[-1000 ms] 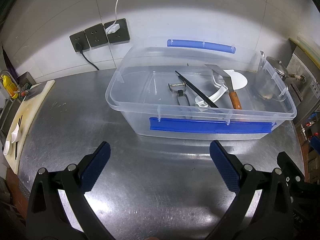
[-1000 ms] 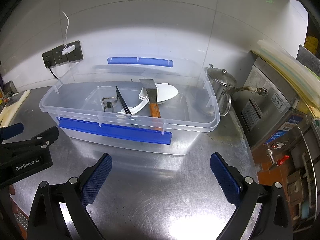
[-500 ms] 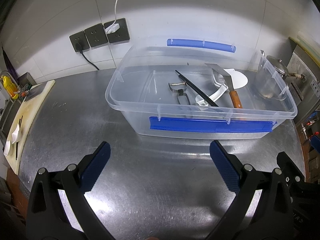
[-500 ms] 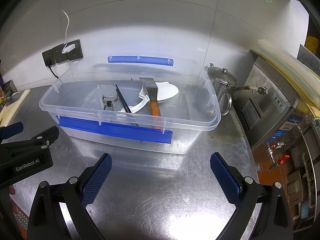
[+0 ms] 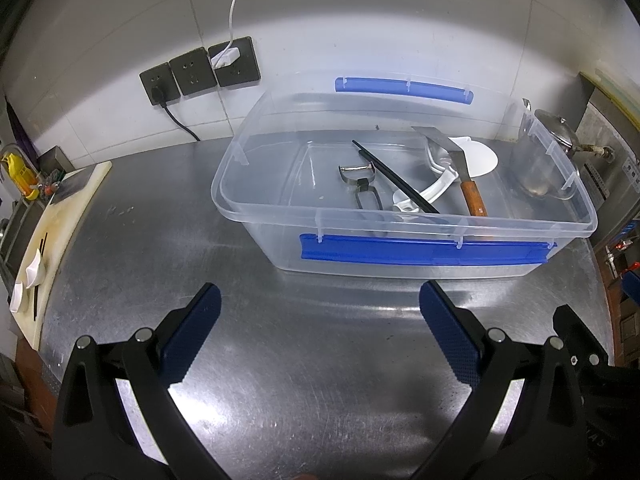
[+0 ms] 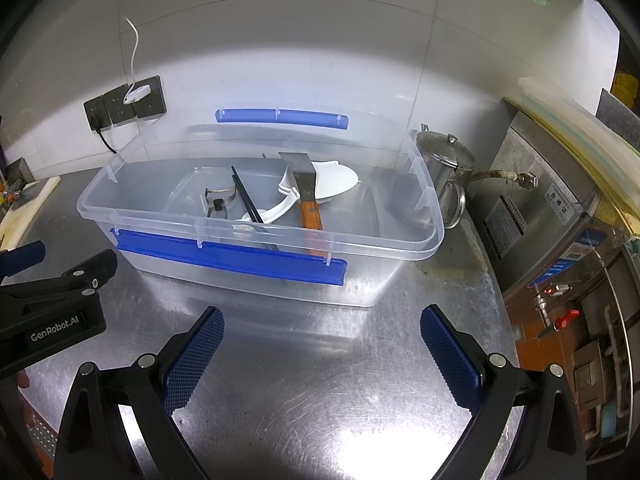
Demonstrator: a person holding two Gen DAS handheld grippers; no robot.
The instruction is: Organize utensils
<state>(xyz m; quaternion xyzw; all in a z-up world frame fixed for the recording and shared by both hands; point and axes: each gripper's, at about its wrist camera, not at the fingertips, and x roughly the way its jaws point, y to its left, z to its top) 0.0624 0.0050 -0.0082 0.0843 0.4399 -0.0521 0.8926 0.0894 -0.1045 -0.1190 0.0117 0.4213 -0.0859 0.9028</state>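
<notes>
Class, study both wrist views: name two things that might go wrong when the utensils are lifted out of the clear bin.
1. The black chopsticks lie across the white spoon; pulling one may drag the other.
2. The clear bin has tall walls, so either open hand-held gripper, left or right, might catch its rim while reaching the scraper.

Peeler point(image 5: 360, 184), chopsticks point(image 5: 394, 178), spatula point(image 5: 460, 172), white spoons point(image 5: 436, 186) lie in clear bin point(image 5: 304, 216).

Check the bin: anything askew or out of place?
Utensils lie jumbled in the clear bin: black chopsticks cross the white spoon, and the scraper overlaps the white ladle. No spill or damage visible.
</notes>
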